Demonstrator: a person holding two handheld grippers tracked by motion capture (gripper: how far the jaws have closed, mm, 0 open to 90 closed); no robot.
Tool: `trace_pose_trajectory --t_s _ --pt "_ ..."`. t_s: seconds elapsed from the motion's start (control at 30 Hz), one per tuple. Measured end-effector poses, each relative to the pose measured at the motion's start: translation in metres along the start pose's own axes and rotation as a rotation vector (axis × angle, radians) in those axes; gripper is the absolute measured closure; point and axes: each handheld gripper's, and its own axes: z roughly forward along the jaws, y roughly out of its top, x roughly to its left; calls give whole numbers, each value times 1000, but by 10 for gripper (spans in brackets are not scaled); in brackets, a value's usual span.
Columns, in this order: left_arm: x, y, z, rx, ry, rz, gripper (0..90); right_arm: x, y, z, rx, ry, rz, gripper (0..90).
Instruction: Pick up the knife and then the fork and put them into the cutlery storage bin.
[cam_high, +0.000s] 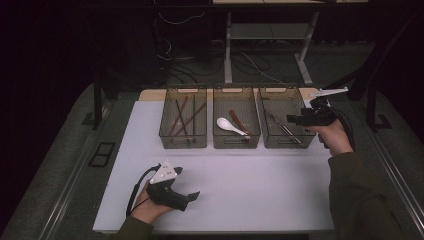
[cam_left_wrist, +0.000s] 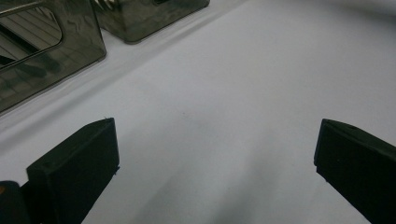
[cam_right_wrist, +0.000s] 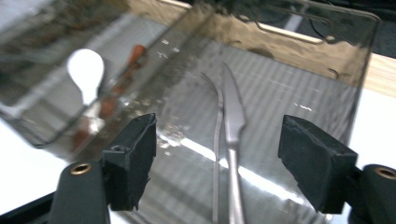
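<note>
Both grippers are gaping empty: the right gripper (cam_right_wrist: 217, 161) is hovering over the metal cutlery (cam_right_wrist: 232, 140) in the right-hand bin (cam_high: 286, 90), needing to descend and pinch, while the left gripper (cam_high: 192, 196) is idling.

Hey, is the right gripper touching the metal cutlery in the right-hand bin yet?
Apart. In the right gripper view the right gripper has its jaws spread wide, and the metal cutlery lies on the bin floor between them, clear of both.

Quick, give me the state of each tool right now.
Left tool: open, holding nothing, over the white table.
Right tool: open, holding nothing, at the right bin above the metal cutlery.
</note>
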Motion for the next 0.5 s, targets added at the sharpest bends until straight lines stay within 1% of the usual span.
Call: trace_pose_trajectory --t_s 0.13,0.2,0.23,0.33,0.43,0.5 --pt "0 0 0 0 0 -4 0 9 -4 -9 -40 28 -19 202" --pt "0 0 0 1 0 -5 0 14 -7 -13 -62 43 -26 196" --pt "0 0 0 3 1 -4 0 17 -9 -15 -68 49 -27 190" --pt "0 0 0 2 2 -5 0 26 -15 -19 -80 46 -58 183" --pt "0 0 0 4 1 -5 0 34 -23 -22 -85 65 -81 181" --pt "0 0 0 4 1 -6 0 39 -28 -23 -89 74 -88 181"
